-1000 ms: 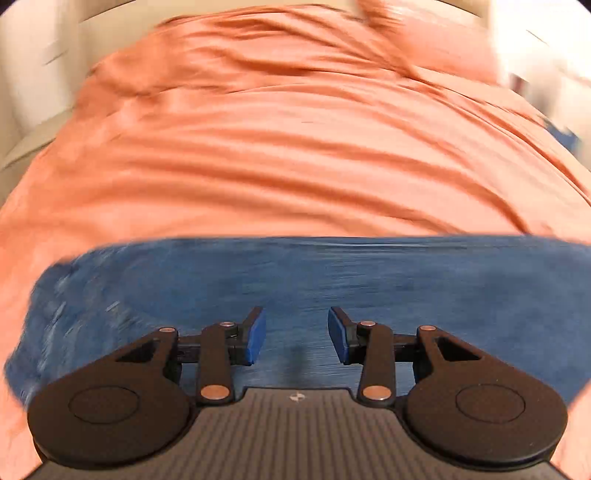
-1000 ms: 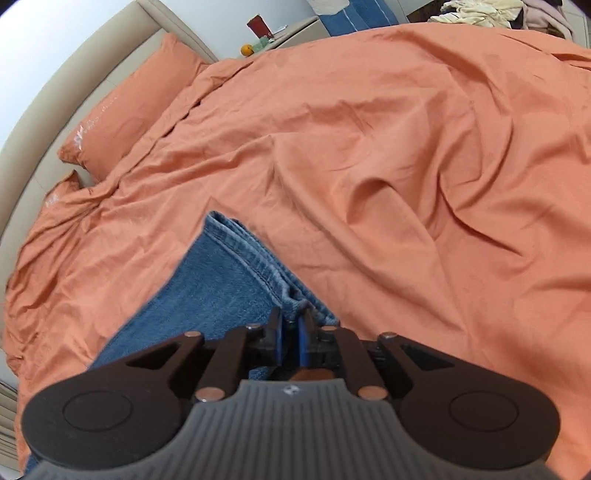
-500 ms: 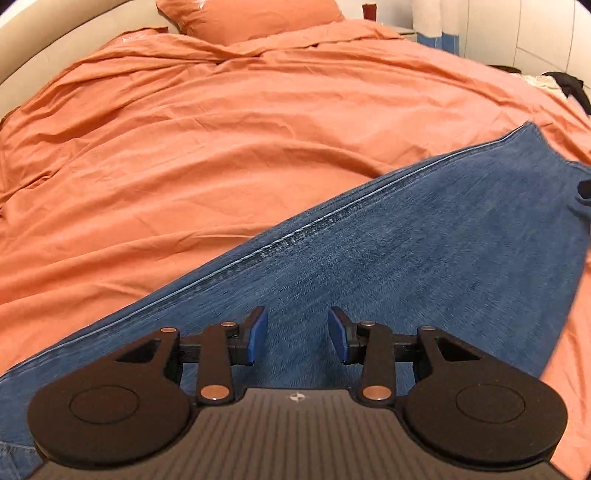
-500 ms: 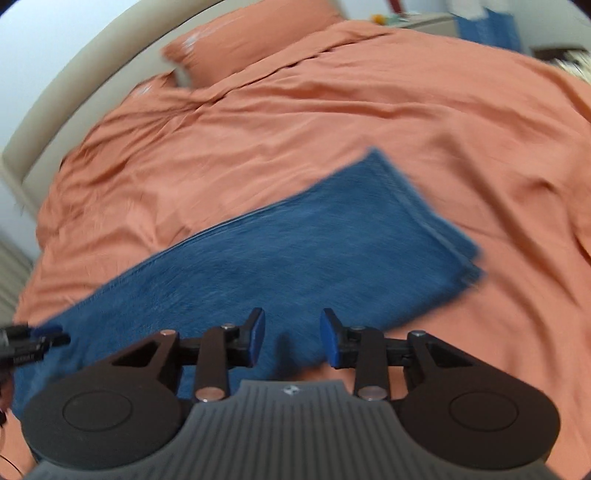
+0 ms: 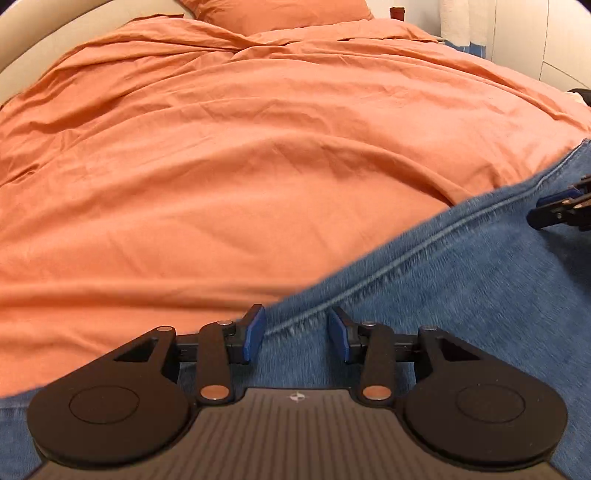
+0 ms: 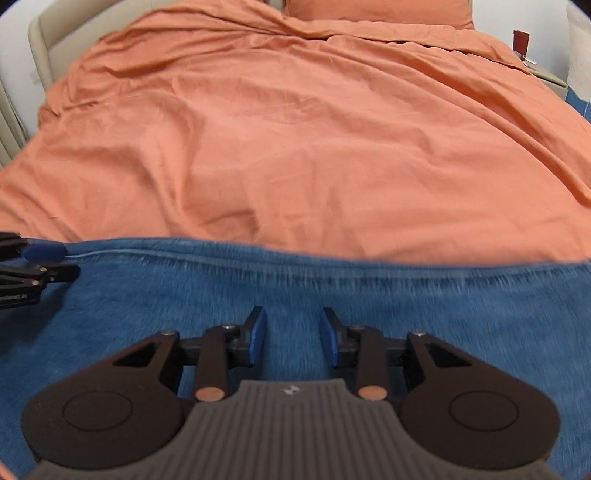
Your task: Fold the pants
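Blue denim pants (image 5: 443, 295) lie flat on the orange bed cover (image 5: 258, 147), a stitched side seam running diagonally along their edge. My left gripper (image 5: 296, 334) hovers open right over that seam edge, nothing between its blue pads. In the right wrist view the pants (image 6: 369, 295) fill the lower half, and my right gripper (image 6: 293, 334) stands open above the denim, pads apart and empty. Each gripper shows in the other's view: the right gripper (image 5: 561, 206) at the far right edge, the left gripper (image 6: 37, 266) at the far left edge, both over the pants.
The rumpled orange cover (image 6: 295, 129) spreads beyond the pants to orange pillows (image 6: 376, 11) at the head. A beige headboard (image 6: 55, 37) curves at the back left. A nightstand (image 6: 546, 74) with a red object (image 6: 521, 38) stands at the back right.
The right gripper, shut on the pants' hem a second ago, has let go and stands open over the flat denim. Both grippers have swung sideways and rolled; the left stayed open.
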`<state>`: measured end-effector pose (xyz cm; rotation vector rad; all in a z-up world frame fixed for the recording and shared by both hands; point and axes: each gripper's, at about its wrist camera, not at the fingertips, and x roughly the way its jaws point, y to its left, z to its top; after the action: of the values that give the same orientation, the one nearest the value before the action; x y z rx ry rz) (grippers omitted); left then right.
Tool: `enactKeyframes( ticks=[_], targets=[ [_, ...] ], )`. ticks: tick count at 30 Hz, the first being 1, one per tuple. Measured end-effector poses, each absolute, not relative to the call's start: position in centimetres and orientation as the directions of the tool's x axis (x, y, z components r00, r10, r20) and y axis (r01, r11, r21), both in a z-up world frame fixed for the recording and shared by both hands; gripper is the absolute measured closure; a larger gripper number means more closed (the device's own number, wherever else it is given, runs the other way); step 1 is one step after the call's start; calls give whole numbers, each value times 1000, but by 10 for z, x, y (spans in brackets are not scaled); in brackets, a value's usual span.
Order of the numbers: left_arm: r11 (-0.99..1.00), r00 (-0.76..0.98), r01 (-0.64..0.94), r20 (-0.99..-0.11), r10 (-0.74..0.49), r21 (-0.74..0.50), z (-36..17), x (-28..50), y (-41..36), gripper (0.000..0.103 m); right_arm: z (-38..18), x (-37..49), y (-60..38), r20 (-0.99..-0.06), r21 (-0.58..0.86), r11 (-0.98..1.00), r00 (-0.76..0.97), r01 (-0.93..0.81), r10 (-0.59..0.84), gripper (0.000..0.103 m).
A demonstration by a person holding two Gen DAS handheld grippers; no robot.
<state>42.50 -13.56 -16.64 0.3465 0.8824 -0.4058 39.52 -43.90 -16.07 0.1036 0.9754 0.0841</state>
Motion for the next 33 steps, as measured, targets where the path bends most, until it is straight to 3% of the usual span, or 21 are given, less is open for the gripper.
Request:
enactKeyframes(
  ticks=[2, 6, 9, 11, 22, 27, 33],
  targets=[
    [878, 567, 468, -796, -212, 99, -168, 431, -135, 55, -165, 406, -436, -826, 108, 994, 555, -16, 99, 71],
    [903, 585, 426, -780, -220, 64, -167, 436, -127, 44, -170, 418, -432, -832, 105, 994, 549, 18, 78, 72],
    [937, 617, 346, -764, -190, 46, -151, 429, -117, 54, -160, 409, -431, -833, 106, 993, 550, 49, 62, 73],
    [945, 610, 328, -764, -210, 2, -134, 420, -102, 55, -146, 396, -428, -832, 113, 991, 552, 66, 59, 72],
    [813, 553, 554, -809, -198, 179, -66, 282, -17, 55, -95, 285, -320, -807, 374, 923, 459, -89, 371, 67],
    [700, 439, 688, -878, -193, 190, -78, 226, 1, 54, -92, 240, -243, -795, 445, 877, 371, -181, 480, 62],
    [626, 321, 763, -935, -153, 160, -128, 203, -3, 54, -109, 200, -171, -830, 378, 874, 307, -306, 466, 63]
  ],
)
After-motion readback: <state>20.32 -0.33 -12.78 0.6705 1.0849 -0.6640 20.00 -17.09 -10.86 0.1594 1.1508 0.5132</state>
